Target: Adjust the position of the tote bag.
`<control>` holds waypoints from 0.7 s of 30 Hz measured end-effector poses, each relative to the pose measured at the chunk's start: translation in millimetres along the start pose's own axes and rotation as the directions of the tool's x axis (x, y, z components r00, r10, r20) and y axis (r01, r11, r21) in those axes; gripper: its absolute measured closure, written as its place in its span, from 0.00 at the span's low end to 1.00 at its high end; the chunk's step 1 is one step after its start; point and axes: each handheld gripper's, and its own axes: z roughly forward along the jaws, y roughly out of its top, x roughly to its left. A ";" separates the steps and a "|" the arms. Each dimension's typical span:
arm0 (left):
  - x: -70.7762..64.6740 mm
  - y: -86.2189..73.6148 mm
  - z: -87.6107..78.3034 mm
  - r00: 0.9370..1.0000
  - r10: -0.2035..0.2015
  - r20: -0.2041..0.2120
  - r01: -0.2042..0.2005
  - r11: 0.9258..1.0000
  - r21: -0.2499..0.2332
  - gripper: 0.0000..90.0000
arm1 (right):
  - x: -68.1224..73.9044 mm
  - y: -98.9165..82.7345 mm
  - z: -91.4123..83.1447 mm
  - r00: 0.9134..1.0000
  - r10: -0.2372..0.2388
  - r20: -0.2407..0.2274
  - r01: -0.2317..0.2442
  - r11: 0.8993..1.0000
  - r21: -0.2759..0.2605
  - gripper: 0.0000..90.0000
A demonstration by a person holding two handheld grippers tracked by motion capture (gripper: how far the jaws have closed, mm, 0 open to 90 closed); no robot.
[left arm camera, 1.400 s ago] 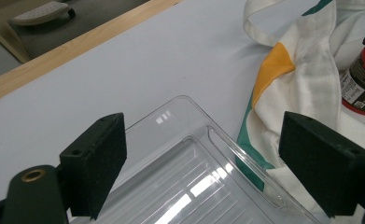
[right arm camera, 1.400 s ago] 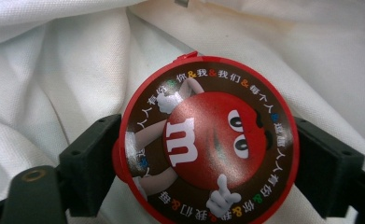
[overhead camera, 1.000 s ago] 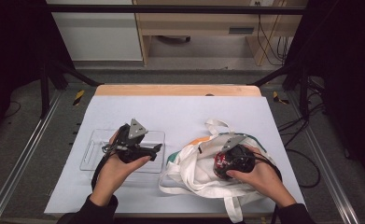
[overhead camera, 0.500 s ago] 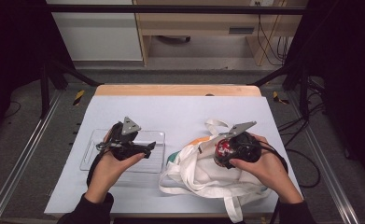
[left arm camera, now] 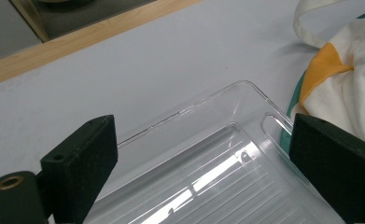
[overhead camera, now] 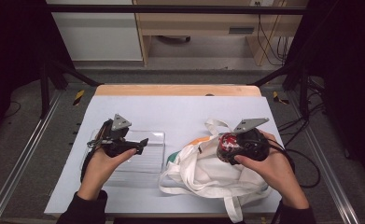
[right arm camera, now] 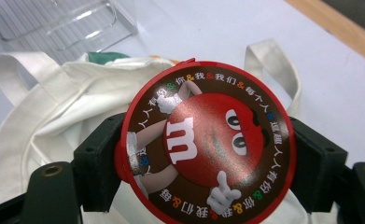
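Note:
A round red tin [right arm camera: 203, 135] with a candy character on its lid sits between the jaws of my right gripper [right arm camera: 208, 145], which is shut on its rim. In the high view this gripper [overhead camera: 228, 147] holds the tin [overhead camera: 225, 141] just above a white tote bag [overhead camera: 203, 170] with orange and green print. My left gripper [overhead camera: 141, 144] hovers over a clear plastic tray [overhead camera: 154, 135]. Its jaws have just been opening and stand wide, with nothing between them [left arm camera: 203, 140]. Below them lies the tray's far corner [left arm camera: 245, 86], with the bag [left arm camera: 353, 79] beside it.
The white table cover [overhead camera: 180, 112] ends in a wooden strip [overhead camera: 178, 90] at the far side. The bag's handles [overhead camera: 215, 125] spread toward the far and near edges. Cables [overhead camera: 306, 161] trail off the table on the right.
My right gripper has lifted the red tin up from the bag. My left gripper has drifted a little to the left over the tray.

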 end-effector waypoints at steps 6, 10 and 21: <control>8.1 -2.2 -1.5 1.000 -0.018 -0.014 0.018 1.000 0.001 0.08 | 0.7 2.1 -4.2 1.000 0.010 -0.013 -0.010 1.000 -0.028 0.27; 12.2 -3.6 -3.5 1.000 -0.017 -0.017 0.017 1.000 -0.002 0.08 | 3.8 4.5 -3.0 1.000 0.001 -0.004 -0.001 1.000 -0.029 0.27; 25.1 -7.1 -7.3 0.998 -0.046 -0.035 0.046 0.999 -0.003 0.07 | 15.5 22.8 -9.3 1.000 -0.024 0.001 0.024 0.998 -0.053 0.27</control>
